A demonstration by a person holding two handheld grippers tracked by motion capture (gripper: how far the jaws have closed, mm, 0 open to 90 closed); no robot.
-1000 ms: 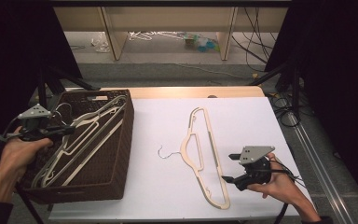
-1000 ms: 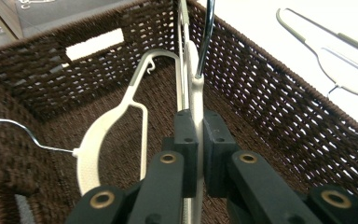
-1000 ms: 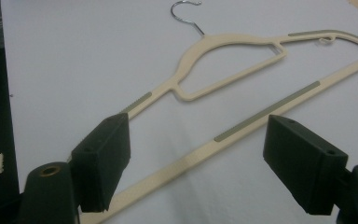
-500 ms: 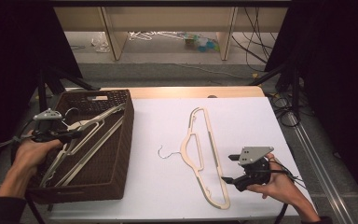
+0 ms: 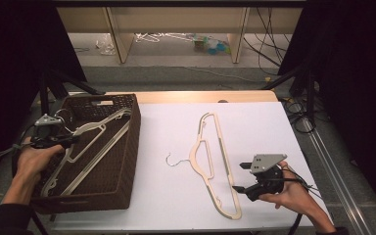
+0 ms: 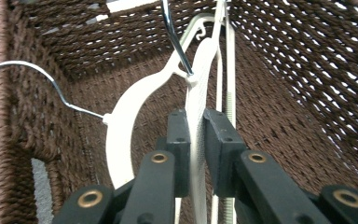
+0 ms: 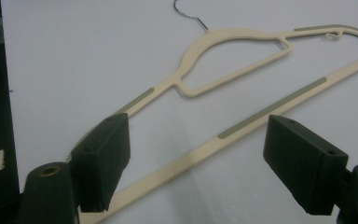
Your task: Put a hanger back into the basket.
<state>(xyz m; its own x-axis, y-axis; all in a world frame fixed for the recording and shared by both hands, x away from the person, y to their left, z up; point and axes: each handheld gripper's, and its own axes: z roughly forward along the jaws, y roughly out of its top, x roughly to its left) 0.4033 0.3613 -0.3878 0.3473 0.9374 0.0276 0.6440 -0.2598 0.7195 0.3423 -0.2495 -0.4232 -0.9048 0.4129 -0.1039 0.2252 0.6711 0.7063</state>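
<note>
Inside the basket (image 5: 127, 147) at left, your left gripper (image 6: 196, 140), jaws just easing, clamped a hanger (image 6: 196, 93); your right gripper (image 7: 196, 154) gaped.

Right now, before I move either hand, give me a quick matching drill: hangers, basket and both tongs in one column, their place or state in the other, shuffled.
Column one:
1. left tongs
2. right tongs
3. hanger on the table
4. wicker basket

Column two:
A. dark brown, on the left part of the table, hangers inside
B. wide open, low over a cream hanger's end
C. lying flat on the white tabletop, hook to the left in the high view
D. closed around a cream hanger inside the basket

Pairs: 1-D, 2-B, 3-C, 4-A
</note>
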